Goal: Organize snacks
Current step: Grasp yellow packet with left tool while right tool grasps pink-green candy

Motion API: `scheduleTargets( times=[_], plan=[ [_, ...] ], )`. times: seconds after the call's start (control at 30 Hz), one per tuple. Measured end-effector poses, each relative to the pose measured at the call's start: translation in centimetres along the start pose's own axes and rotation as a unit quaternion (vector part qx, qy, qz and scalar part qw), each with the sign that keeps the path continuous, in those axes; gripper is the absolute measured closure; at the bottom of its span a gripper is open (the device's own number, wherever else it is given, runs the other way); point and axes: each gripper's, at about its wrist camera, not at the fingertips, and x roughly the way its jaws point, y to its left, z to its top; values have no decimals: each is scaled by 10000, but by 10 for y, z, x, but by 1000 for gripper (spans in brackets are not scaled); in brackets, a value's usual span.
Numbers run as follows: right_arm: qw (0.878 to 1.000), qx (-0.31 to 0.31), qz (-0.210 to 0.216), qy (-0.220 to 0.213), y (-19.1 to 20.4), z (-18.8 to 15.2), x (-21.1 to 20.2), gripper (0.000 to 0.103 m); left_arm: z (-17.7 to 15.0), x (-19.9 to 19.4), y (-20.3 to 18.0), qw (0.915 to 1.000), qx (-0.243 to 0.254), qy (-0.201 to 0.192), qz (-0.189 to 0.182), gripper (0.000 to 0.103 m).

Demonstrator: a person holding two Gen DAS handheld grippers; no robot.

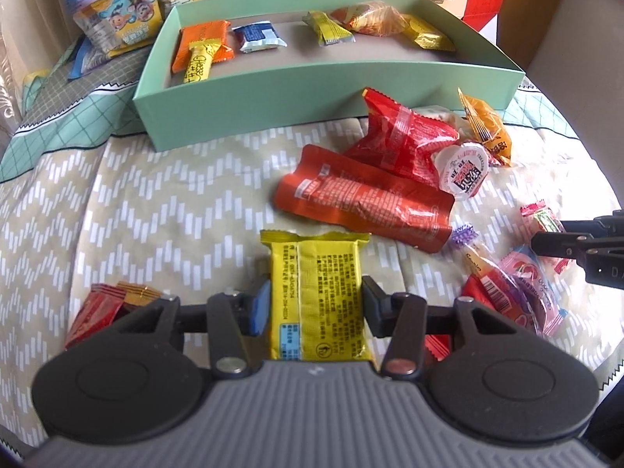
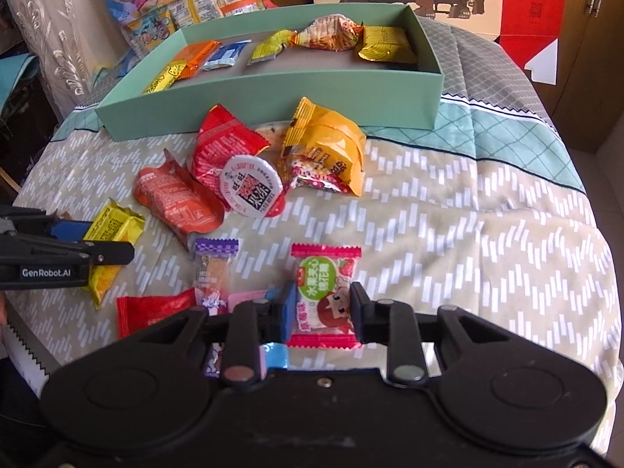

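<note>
- We have the left gripper [image 1: 316, 304] clamped on the yellow packet [image 1: 318, 292], which lies on the quilt [image 1: 156, 202].
- We have the right gripper [image 2: 320, 312] pinching the pink-edged candy [image 2: 327, 292], also on the quilt.
- Step in hand, we judge: both grasps made, nothing lifted.
- Next calls for lifting both over the near wall of the green box [image 1: 273, 105], which sits beyond the loose pile, and placing them beside the snacks inside.

The yellow snack packet [image 1: 318, 300] is showing glossy, crinkled foil-like film. The pink marshmallow candy [image 2: 325, 296] is sitting in shiny plastic wrap. The quilted bedspread [image 2: 448, 234] is looking like soft, matt cloth. The mint-green box [image 1: 273, 105] is appearing as smooth, matt cardboard. The jelly cup [image 2: 249, 187] is carrying a shiny peel-off film lid.
</note>
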Motion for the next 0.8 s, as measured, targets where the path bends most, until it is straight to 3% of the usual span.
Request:
scheduleTargets(
  times=[0.37,0.6,0.8],
  plan=[
    [9978,224,544,-301,3,52,-20,76,37,-30,24,9989,-218,-355,-213,56],
    [9949,262,802,-547,14,121,-14,76,94,-35,51,9968,-380,-707,-61,56],
    [9937,275,943,-542,33,187,18,76,145,-15,68,9956,-521,-775,-41,56]
  ],
)
